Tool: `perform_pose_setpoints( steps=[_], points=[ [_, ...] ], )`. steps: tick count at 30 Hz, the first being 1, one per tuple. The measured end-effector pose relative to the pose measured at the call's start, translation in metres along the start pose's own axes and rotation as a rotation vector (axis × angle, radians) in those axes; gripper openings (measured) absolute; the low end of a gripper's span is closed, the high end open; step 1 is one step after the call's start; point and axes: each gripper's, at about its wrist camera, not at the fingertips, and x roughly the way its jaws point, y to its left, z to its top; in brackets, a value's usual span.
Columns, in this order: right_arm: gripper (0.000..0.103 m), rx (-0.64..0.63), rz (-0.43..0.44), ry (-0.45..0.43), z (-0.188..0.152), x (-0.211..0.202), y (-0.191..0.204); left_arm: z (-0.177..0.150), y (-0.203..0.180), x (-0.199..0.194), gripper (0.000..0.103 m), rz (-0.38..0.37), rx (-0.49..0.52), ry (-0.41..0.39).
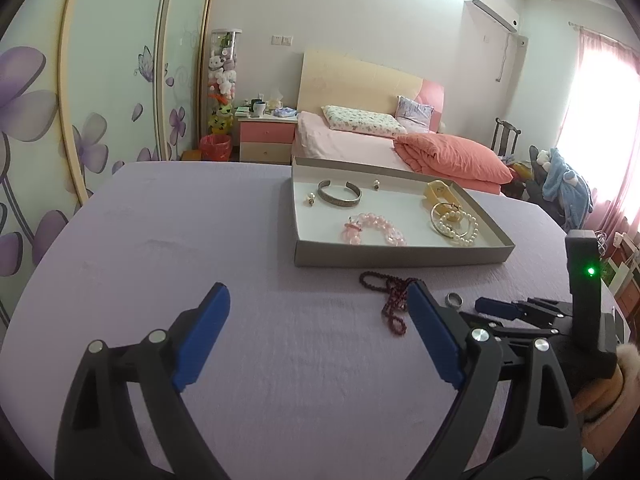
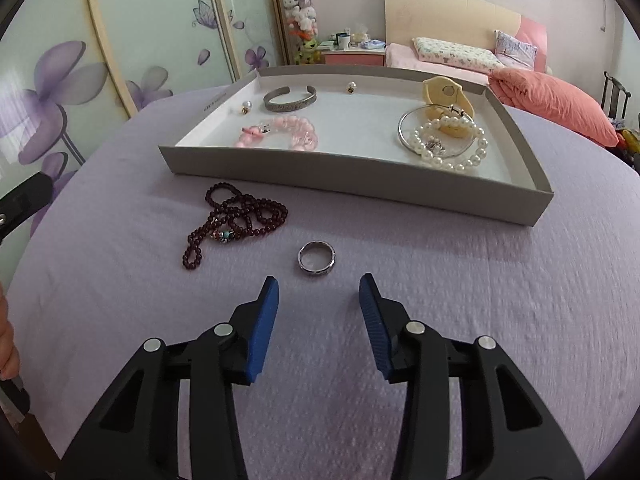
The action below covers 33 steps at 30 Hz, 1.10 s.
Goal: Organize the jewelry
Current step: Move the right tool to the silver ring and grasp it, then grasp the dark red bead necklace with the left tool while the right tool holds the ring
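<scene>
A shallow grey tray [image 2: 360, 186] [image 1: 400, 256] on the purple cloth holds a silver cuff [image 2: 290, 99], a pink bead bracelet [image 2: 280, 132], a pearl bracelet [image 2: 452, 142], a thin silver bangle [image 2: 404, 128], a yellow piece [image 2: 442, 92] and two pearl earrings. In front of the tray lie a dark red bead necklace [image 2: 236, 216] [image 1: 390, 300] and a silver ring [image 2: 317, 264] [image 1: 455, 301]. My right gripper [image 2: 319, 286] stands open just short of the ring, nothing between its fingers. My left gripper [image 1: 318, 294] is wide open over bare cloth, left of the necklace.
The table's purple cloth [image 2: 320, 360] runs to rounded edges. Behind it are a bed [image 1: 360, 140], a nightstand [image 1: 266, 136] and wardrobe doors [image 1: 40, 120] on the left. A person's hand with a furry cuff [image 1: 624, 364] holds the right gripper.
</scene>
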Motion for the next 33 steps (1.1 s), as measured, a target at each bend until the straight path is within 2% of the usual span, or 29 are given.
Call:
perform_pose_setpoints(
  steps=[10,17,24,27,33],
  points=[
    [0.043,-0.041,-0.051,0.007,0.008,0.008,0.013,-0.004,0.007,0.0,0.088,0.004,-0.02,0.008],
    [0.034,-0.057,-0.049,0.006,0.015,0.013,0.013,-0.007,0.008,0.001,0.088,0.005,-0.018,0.017],
    [0.033,-0.058,-0.034,0.007,0.017,0.013,0.011,-0.009,0.006,0.003,0.088,0.005,-0.01,0.03],
    [0.023,-0.058,-0.035,0.006,0.018,0.013,0.01,-0.009,0.004,0.005,0.088,0.002,-0.006,0.035],
    [0.022,-0.066,-0.039,0.008,0.013,0.008,0.008,-0.012,-0.006,0.01,0.088,0.0,0.013,0.058]
  ],
)
